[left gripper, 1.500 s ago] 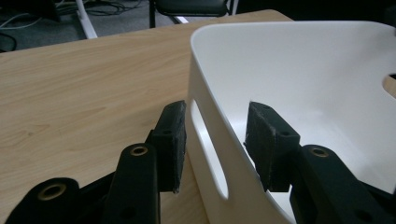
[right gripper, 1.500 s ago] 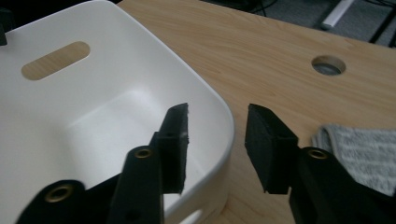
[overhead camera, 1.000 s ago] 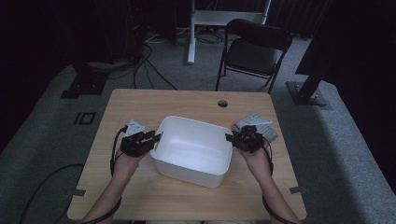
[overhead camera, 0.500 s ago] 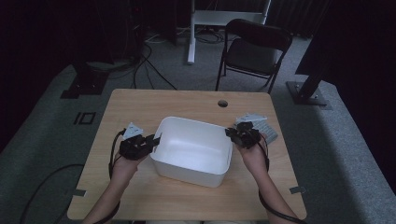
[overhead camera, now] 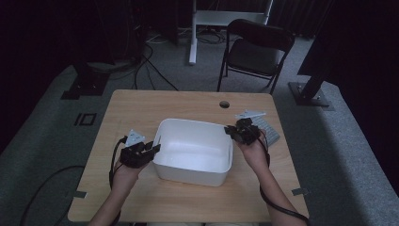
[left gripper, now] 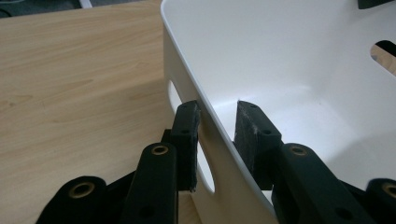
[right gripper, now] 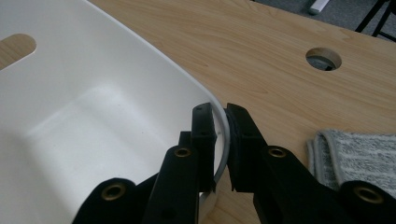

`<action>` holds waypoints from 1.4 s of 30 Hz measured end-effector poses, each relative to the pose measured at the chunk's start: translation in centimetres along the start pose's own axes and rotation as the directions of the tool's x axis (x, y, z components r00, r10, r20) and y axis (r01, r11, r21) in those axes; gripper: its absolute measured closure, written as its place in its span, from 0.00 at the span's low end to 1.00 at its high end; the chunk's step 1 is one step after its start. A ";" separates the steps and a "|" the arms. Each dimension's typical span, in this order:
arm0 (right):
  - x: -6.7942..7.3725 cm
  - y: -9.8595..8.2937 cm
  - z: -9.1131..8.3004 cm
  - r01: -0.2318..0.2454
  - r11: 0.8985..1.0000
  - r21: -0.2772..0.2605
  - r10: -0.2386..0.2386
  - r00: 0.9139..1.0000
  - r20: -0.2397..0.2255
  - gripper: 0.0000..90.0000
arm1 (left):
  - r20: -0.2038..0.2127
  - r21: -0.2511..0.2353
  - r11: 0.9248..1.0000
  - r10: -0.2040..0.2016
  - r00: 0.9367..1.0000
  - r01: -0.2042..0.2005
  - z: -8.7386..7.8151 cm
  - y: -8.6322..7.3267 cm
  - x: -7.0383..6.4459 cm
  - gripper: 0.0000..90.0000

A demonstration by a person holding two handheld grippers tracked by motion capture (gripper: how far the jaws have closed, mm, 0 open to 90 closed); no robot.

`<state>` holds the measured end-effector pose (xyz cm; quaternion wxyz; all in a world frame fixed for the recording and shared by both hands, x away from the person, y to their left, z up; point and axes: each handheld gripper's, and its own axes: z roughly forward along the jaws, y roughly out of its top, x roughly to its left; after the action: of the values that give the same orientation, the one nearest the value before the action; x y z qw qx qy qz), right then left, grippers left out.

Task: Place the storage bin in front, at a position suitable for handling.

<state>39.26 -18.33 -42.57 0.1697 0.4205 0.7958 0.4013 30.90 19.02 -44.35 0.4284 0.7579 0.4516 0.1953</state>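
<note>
A white plastic tub [overhead camera: 188,173] stands in the middle of the wooden table [overhead camera: 141,106]. My left gripper [overhead camera: 154,147] is at the tub's left wall. In the left gripper view the tub wall [left gripper: 280,56] runs between the jaws of the left gripper [left gripper: 217,109]: the outer jaw touches the wall above a handle slot, the inner jaw stands a little off it. My right gripper [overhead camera: 229,131] is at the tub's far right corner. In the right gripper view the right gripper [right gripper: 219,112] is shut on the rim of the tub [right gripper: 93,93], one jaw inside and one outside.
A folded grey cloth [overhead camera: 269,130] lies on the table just right of the right hand, and the cloth [right gripper: 355,154] is close beside that gripper. A round cable hole [overhead camera: 224,104] is near the table's far edge. A black folding chair [overhead camera: 256,47] stands beyond the table.
The left gripper has slid slightly toward the person along the tub's left wall. The right gripper has shifted a little left and away, onto the corner. The tub has barely moved.
</note>
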 end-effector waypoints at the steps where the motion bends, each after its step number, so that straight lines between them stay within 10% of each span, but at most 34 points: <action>1: -0.1 0.1 0.1 0.000 1.000 0.001 0.000 1.000 -0.003 0.92 | 0.001 0.001 1.000 -0.004 1.000 0.004 -0.1 0.0 -0.1 0.77; 13: -0.4 0.4 0.4 0.028 1.000 0.007 -0.027 0.999 -0.035 0.92 | 0.027 -0.024 1.000 -0.001 1.000 0.001 -0.9 -0.5 -0.3 0.71; 25: -0.4 -0.9 -1.8 -0.090 0.995 -0.047 0.087 0.995 -0.052 0.65 | 0.026 -0.114 0.993 -0.012 1.000 0.015 0.1 1.3 2.8 0.54; 42: 0.7 -1.6 -1.1 -0.077 0.997 -0.020 0.076 0.997 -0.016 0.76 | 0.022 -0.065 0.998 0.010 1.000 -0.009 3.4 2.7 3.1 0.63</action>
<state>37.31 -18.88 -43.06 0.1525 0.4458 0.7762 0.4189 36.22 19.40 -44.32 0.4569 0.7479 0.4365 0.2034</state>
